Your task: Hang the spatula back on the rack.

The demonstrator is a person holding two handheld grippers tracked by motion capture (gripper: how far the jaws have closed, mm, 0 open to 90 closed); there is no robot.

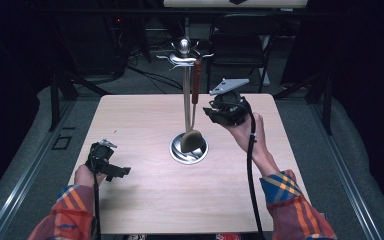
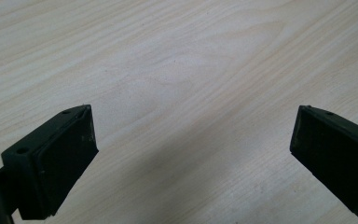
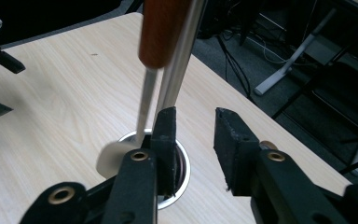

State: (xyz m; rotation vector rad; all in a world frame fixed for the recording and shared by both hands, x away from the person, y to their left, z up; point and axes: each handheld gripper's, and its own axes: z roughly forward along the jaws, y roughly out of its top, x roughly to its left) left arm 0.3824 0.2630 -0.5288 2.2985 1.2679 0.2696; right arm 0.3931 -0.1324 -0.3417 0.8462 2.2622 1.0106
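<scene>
- The left gripper (image 1: 111,169) is held low over the near left part of the table (image 1: 145,200), jaws spread wide with nothing between them but bare wood in the left gripper view.
- A metal stand (image 1: 186,100) is set near the table's middle on a round shiny base (image 1: 180,155), with hooks at its top.
- A utensil (image 1: 195,100) is hung from one hook just beside the pole: a reddish wooden handle (image 3: 161,32), a thin metal shank, and a pale head (image 3: 114,158) resting low by the base.
- The right gripper (image 3: 193,140) is raised just right of the utensil, its jaws parted a little and empty (the shank and pole lie beside one jaw, not between).
- The utensil is judged light and stiff, free to swing on its hook; the shank looks slippery, so the wooden handle is reckoned the better place to take hold.
</scene>
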